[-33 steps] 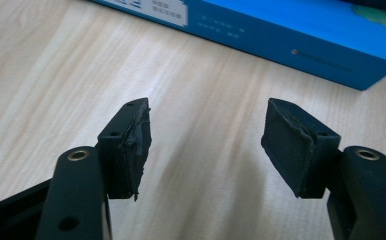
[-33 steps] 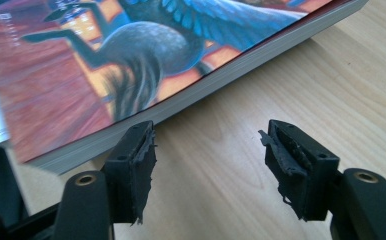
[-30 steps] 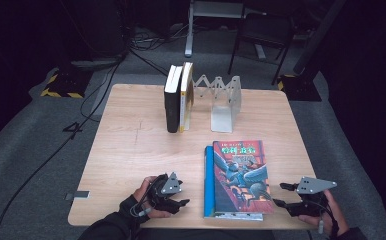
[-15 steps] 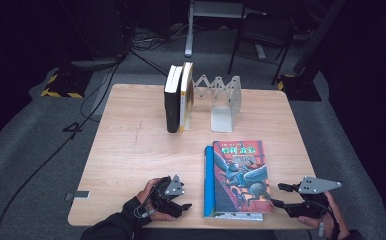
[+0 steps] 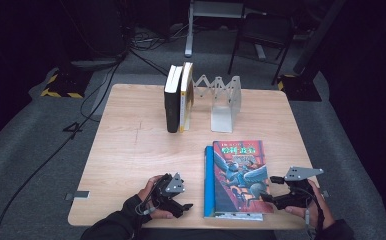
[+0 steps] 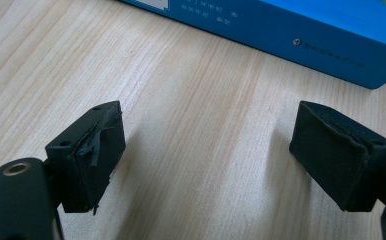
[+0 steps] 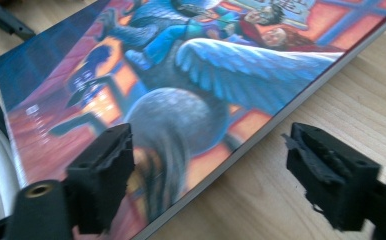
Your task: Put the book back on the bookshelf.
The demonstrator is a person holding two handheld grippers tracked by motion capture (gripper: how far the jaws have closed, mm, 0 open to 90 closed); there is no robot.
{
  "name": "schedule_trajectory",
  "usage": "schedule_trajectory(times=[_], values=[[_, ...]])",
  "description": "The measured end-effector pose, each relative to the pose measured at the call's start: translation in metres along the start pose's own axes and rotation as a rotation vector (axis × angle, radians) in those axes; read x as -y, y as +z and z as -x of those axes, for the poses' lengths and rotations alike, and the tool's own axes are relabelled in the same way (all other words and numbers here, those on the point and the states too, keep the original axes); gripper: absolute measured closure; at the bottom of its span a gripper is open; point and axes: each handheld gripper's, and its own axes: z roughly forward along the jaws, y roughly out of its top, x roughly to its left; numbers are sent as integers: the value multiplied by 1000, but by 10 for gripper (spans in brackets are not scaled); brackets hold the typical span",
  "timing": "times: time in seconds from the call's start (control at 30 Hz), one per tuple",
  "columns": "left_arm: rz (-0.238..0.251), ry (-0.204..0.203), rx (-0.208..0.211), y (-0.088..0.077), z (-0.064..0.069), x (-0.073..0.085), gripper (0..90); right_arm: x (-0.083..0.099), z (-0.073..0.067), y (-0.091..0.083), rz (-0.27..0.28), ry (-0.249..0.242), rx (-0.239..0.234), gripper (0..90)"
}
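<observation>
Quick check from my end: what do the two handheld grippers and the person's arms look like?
Both are black. The left gripper has a small grey plate on top and a cable by the wrist. The right gripper carries a grey three-cornered plate with small holes. Each has two blocky black jaws with worn, frayed padding, seen up close in the gripper views. The person wears dark sleeves and dark gloves.

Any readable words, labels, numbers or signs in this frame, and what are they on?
No text reads clearly.
Book cover title: large light characters, too blurred to read.
Blue book spine: small white print, too small to read.
Upright books by the folding book stand: no legible lettering.
</observation>
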Motion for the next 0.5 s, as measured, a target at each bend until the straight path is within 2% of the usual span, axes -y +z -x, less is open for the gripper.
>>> schedule_trajectory(times=[0.07,0.2,0.4,0.5], values=[[1,-3,2,0,0,0,146,-2,10,7,-12,35,-49,113],[-2,2,7,1,-1,-1,146,-8,19,17,-18,41,-95,105],[-5,1,6,2,-3,-3,146,-14,17,19,-48,37,-84,100],[6,-36,-23,7,-8,-7,147,-16,13,18,-51,5,-53,105]])
